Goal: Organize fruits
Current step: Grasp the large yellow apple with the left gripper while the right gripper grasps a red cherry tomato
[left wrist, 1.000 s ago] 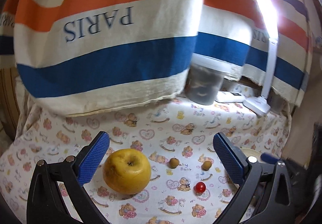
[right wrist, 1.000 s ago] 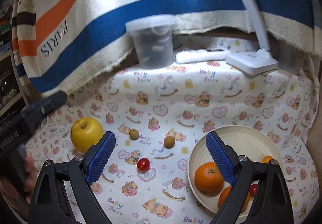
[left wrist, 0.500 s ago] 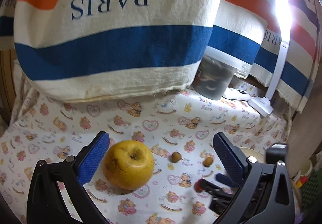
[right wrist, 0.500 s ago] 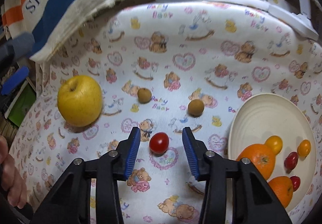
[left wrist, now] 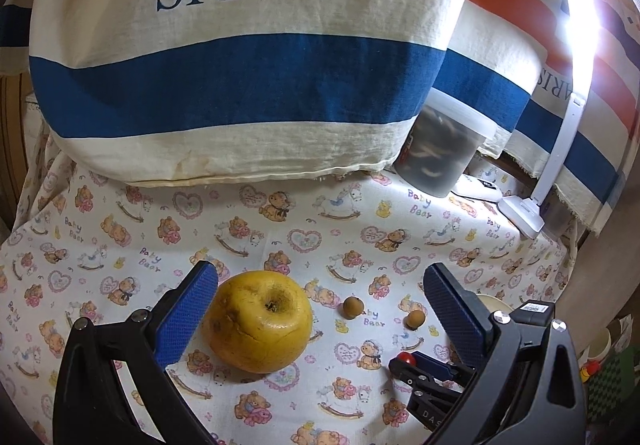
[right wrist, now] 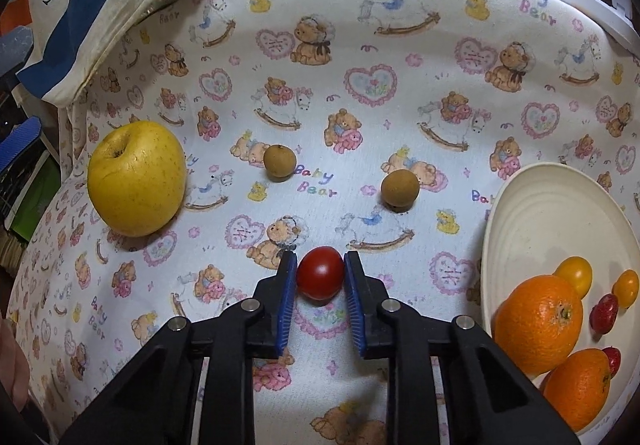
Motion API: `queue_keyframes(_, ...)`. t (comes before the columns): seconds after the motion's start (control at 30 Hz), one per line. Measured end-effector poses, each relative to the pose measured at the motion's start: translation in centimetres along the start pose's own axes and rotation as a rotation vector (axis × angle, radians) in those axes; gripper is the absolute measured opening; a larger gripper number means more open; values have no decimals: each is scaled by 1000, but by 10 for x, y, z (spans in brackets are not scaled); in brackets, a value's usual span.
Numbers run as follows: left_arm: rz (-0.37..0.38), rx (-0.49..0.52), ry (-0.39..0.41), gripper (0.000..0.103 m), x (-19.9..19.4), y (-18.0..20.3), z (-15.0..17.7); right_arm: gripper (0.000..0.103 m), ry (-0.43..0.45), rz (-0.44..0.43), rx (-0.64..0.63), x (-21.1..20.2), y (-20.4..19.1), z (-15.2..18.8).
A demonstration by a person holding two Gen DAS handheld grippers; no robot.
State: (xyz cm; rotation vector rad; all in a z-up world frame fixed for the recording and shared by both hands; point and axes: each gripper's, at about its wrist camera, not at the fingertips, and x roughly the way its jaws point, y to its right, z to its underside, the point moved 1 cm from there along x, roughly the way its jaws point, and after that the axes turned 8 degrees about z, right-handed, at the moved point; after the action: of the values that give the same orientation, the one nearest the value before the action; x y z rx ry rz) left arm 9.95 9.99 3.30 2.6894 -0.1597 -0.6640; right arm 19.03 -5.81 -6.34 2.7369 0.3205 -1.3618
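A red cherry tomato point(right wrist: 320, 272) lies on the teddy-bear cloth, and my right gripper point(right wrist: 320, 265) is shut on it, both blue pads touching its sides. It also shows in the left wrist view point(left wrist: 406, 358). A yellow apple point(left wrist: 261, 321) sits between the wide-open jaws of my left gripper point(left wrist: 320, 309), close to the left pad, not touched. It also shows in the right wrist view point(right wrist: 136, 178). Two small brown fruits point(right wrist: 280, 162) point(right wrist: 400, 186) lie on the cloth. A cream plate point(right wrist: 532, 221) at the right holds oranges point(right wrist: 538, 322) and small tomatoes.
A striped "PARIS" cloth point(left wrist: 248, 57) hangs over the back. A lidded plastic tub point(left wrist: 440, 153), a white remote point(left wrist: 480, 189) and a lit white desk lamp point(left wrist: 528, 213) stand at the back right.
My right gripper has moved down and forward and closed its jaws around the cherry tomato. My left gripper has come nearer to the apple, still open.
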Motion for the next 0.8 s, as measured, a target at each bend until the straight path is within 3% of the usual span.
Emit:
queue_keyframes(0.17,-6,1,-10,102,3,-4,0,24,28,5,26,-8,7,-3)
queue_keyframes(0.4,-3,-23,-90,102,20,-19,4,24,202,41,102,-42,25,-11)
queue_keyframes(0.57,-73,7,-178,102,47,-27,15,24,322,72,131,-60,31,-10)
queue_keyframes(0.8,-151,47,-281,102,74,-37,32,24,346,94,96,-63,29,-8)
